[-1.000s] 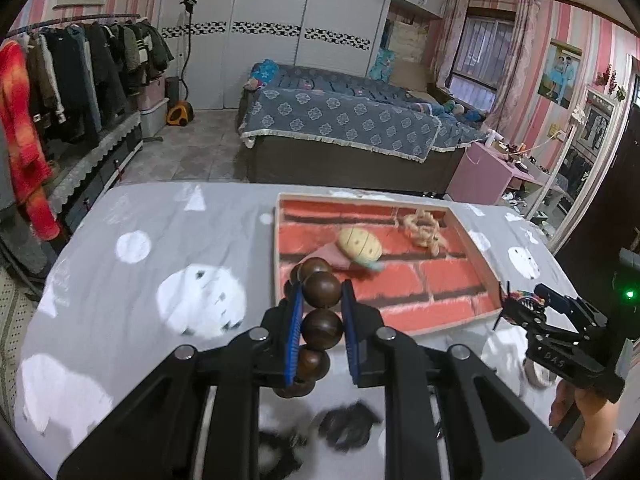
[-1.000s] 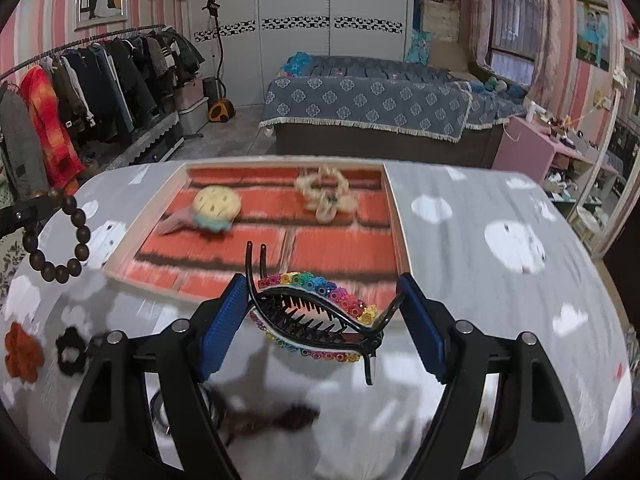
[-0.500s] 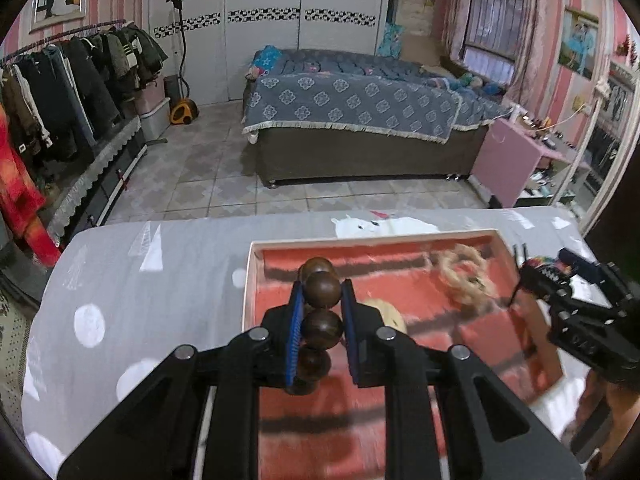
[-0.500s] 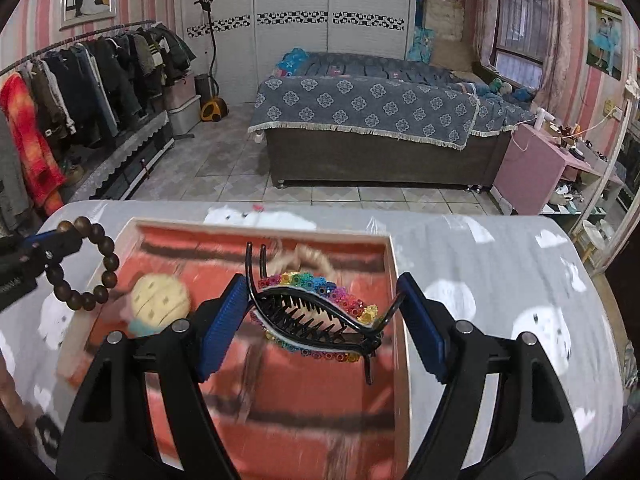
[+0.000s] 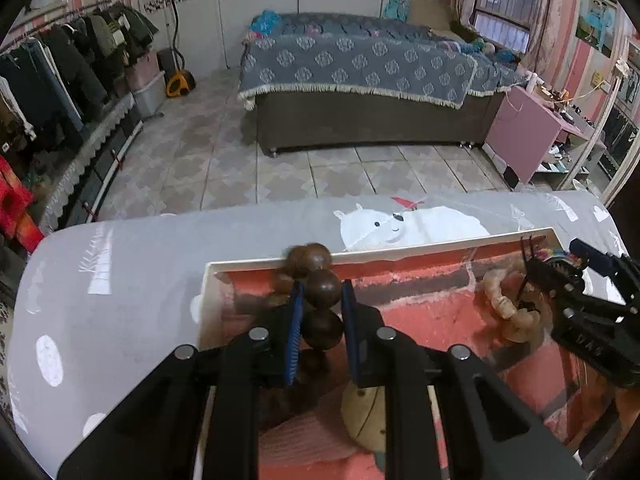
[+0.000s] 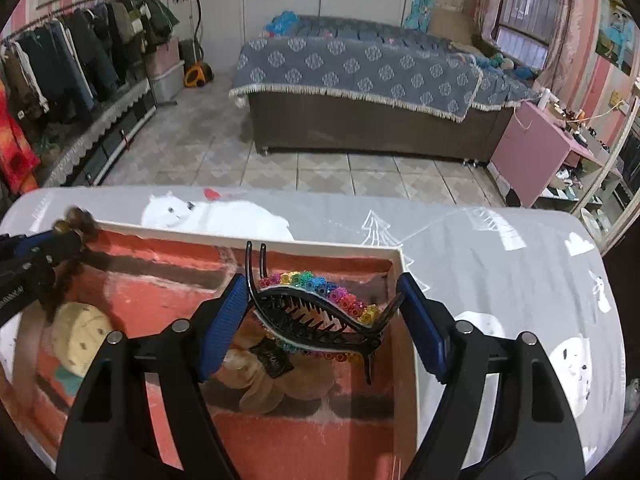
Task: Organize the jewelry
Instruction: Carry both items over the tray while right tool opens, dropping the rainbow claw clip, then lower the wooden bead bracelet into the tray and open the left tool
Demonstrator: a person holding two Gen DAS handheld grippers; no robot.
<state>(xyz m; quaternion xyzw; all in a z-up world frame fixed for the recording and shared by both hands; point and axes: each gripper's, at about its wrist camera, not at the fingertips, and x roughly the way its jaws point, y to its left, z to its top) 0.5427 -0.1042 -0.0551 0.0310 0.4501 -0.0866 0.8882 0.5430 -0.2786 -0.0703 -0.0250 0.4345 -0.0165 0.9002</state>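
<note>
Both items are at the delivery step, carried above the shallow white-rimmed tray with a red brick-pattern floor (image 6: 394,260) on the grey printed desk (image 5: 120,264). The left tool (image 5: 320,300) is clamped narrow on a bracelet of large dark brown wooden beads (image 5: 322,286), hanging over the tray's far left corner. The right tool (image 6: 320,316), jaws wide, grips a black toothed hair claw topped with rainbow-coloured beads (image 6: 320,312) by its ends, above the tray's far right part. Next, I judge, each needs lowering to a bare patch and letting go. The right view shows a tan fluffy scrunchie (image 6: 256,380) directly beneath the claw and a pale yellow round hair piece (image 6: 82,336) at left; the left view shows the bead grip closely.
</note>
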